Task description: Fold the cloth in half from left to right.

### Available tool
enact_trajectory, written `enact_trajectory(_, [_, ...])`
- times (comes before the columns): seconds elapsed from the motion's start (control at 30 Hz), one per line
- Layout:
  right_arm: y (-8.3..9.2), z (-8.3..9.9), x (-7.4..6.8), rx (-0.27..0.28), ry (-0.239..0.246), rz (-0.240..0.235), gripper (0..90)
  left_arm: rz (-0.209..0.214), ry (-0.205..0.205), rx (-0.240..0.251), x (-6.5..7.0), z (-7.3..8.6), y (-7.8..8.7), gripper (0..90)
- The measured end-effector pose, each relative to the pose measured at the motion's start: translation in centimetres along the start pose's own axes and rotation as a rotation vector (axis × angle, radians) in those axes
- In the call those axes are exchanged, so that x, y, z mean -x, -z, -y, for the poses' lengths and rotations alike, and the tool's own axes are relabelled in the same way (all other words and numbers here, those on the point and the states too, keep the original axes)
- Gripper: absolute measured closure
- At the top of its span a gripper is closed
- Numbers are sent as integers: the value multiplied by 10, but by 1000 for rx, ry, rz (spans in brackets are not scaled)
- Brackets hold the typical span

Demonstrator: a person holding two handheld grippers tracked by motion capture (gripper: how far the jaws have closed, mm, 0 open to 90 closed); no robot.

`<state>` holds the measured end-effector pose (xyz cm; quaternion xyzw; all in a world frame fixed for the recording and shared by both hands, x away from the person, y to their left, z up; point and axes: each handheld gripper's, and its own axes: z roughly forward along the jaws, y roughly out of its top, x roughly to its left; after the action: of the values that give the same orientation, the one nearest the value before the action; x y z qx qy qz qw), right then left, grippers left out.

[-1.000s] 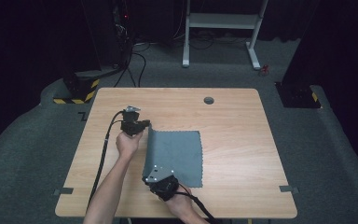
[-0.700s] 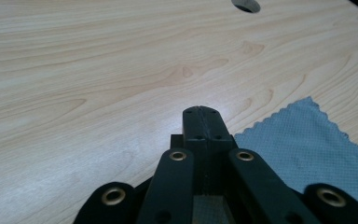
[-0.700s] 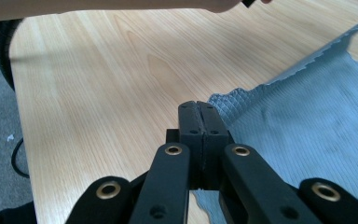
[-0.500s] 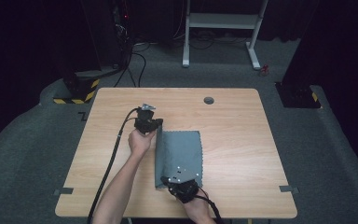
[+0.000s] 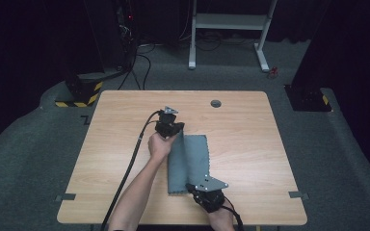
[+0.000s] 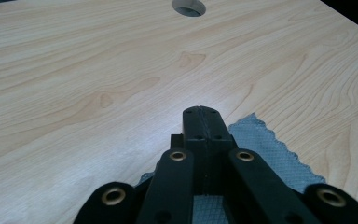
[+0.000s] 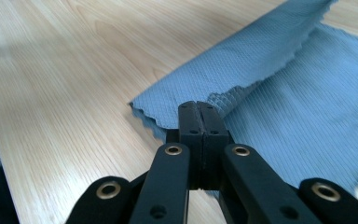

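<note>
Left gripper (image 5: 172, 129) and right gripper (image 5: 207, 191), jaws together, apparently each pinch the grey cloth (image 5: 195, 154), half-folded mid-counter (image 5: 250, 139).

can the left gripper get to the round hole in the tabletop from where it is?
Probably yes: bare wood lies between the left gripper and the round hole. But it is shut on the grey cloth, which would drag along.

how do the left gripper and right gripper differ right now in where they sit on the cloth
The left gripper sits at the far corner of the grey cloth; the right gripper sits at its near edge. The left gripper's grey plate is small and far off; the right gripper's looks larger, near the table's front. Both have shut jaws pinching the cloth's lifted, folding-over edge.
</note>
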<state>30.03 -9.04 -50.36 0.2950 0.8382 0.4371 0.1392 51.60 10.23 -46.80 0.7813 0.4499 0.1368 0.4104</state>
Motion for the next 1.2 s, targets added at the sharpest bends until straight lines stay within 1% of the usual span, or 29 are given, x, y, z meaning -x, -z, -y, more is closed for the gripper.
enact_trajectory(0.1, [6,5,3,-3,5,20,900,11,5,0,4,1,-5,900])
enact_trajectory(0.27, [15,14,10,1,-20,45,900,13,-8,-4,10,-2,-11,900])
enact_trajectory(0.37, [19,19,15,-5,-37,54,900,16,-2,-6,13,-3,-15,900])
enact_trajectory(0.4, [20,20,16,-4,-37,56,900,19,4,-6,16,-3,-17,900])
enact_trajectory(0.47, [21,21,17,-5,-40,60,900,18,-9,-11,19,-4,-21,900])
enact_trajectory(0.53, [23,23,18,-4,-45,64,900,23,-12,-12,23,-5,-24,900])
enact_trajectory(0.63, [25,28,20,-8,-59,69,900,22,-32,-22,29,-6,-30,900])
enact_trajectory(0.7, [26,31,22,-18,-69,73,900,26,-35,-28,32,-6,-33,900])
enact_trajectory(0.73, [26,32,22,-21,-72,73,900,23,-44,-30,32,-6,-34,900])
enact_trajectory(0.77, [26,33,22,-22,-70,73,900,28,-47,-34,34,-6,-37,900])
enact_trajectory(0.8, [26,34,22,-27,-80,75,900,31,-50,-36,37,-6,-38,900])
enact_trajectory(0.87, [27,36,23,-28,-81,77,900,39,-44,-37,41,-7,-42,900])
enact_trajectory(0.93, [27,38,23,-35,-91,80,900,43,-53,-39,45,-7,-46,900])
enact_trajectory(1.03, [28,40,23,-46,-86,91,900,41,-72,-48,48,-8,-50,900])
enact_trajectory(1.13, [30,41,23,-53,-88,101,900,43,-68,-49,51,-8,-53,900])
enact_trajectory(1.2, [30,41,23,-54,-79,111,900,40,-73,-50,52,-8,-54,900])
